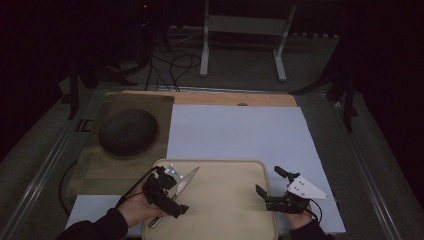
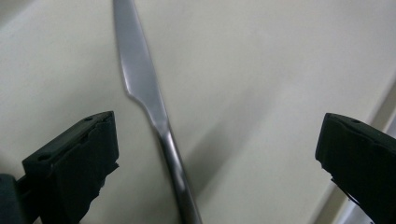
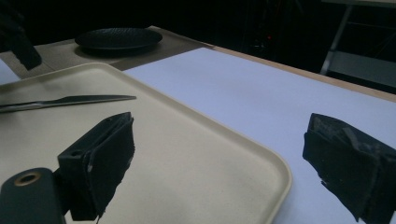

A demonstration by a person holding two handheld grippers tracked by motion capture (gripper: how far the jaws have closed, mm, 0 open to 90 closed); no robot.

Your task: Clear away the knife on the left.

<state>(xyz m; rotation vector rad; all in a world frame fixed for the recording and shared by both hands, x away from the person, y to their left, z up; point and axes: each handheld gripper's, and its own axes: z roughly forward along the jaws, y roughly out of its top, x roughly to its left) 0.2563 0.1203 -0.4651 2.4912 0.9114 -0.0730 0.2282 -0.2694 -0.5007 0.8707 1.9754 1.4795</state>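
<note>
A metal table knife (image 1: pixel 182 184) lies flat on the left part of a cream tray (image 1: pixel 225 210) at the table's near edge. My left gripper (image 1: pixel 172 192) hovers over the knife, held by a hand in a dark sleeve. In the left gripper view its jaws stand wide apart, and the knife (image 2: pixel 144 93) runs between them untouched, nearer the left one. My right gripper (image 1: pixel 270 181) is open and empty at the tray's right side. In the right gripper view one jaw stands over the tray's rim (image 3: pixel 275 177) and the other over the white sheet; the knife (image 3: pixel 70 101) lies at far left.
A black textured plate (image 1: pixel 128 131) rests on a brown mat (image 1: pixel 95 165) at the back left. A white sheet (image 1: pixel 240 132) covers the table's middle and right, with a wooden strip (image 1: pixel 235 98) behind it. Cables and a metal stand (image 1: pixel 245 30) are beyond the table.
</note>
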